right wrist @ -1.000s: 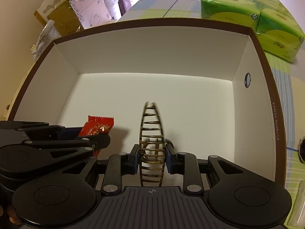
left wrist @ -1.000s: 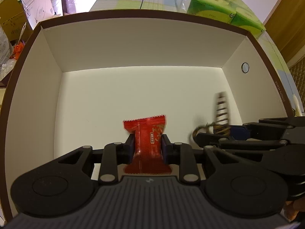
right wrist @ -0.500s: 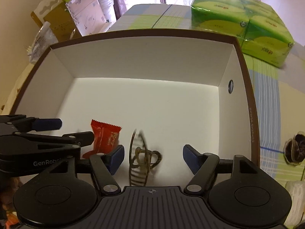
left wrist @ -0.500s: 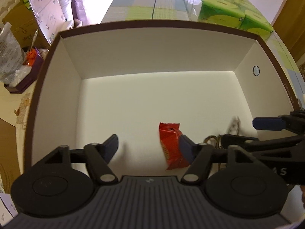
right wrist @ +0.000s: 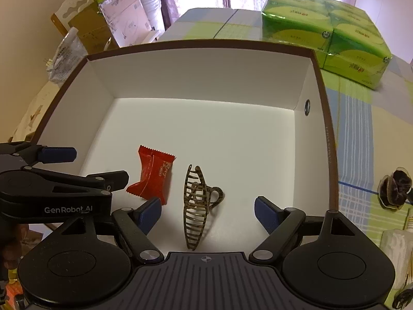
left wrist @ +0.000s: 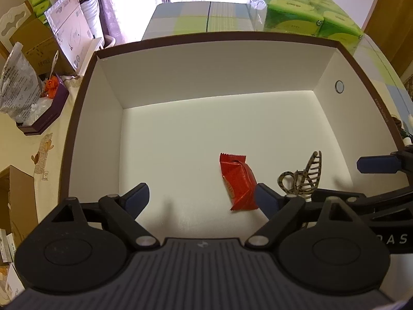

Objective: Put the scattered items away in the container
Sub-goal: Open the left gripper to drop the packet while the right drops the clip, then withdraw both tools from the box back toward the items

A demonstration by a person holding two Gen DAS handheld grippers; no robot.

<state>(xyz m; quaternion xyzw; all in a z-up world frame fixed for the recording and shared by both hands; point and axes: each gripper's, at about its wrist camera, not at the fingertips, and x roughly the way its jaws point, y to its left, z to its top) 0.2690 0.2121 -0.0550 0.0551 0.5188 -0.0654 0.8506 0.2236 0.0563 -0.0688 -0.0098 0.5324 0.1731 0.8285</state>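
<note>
I judged the drop-off step done for these 2 items: the red snack packet (left wrist: pixel 238 182) and the tortoiseshell hair claw (right wrist: pixel 196 206) lay side by side on the floor of the white box (left wrist: pixel 258 118), free of both tools. My left hand-held gripper (left wrist: pixel 204 199) hung over the near edge with its fingers spread wide and empty; my right hand-held gripper (right wrist: pixel 207 213) did likewise beside it. Next I would need to reach for the dark scrunchie (right wrist: pixel 393 190) out on the counter (right wrist: pixel 366 134).
</note>
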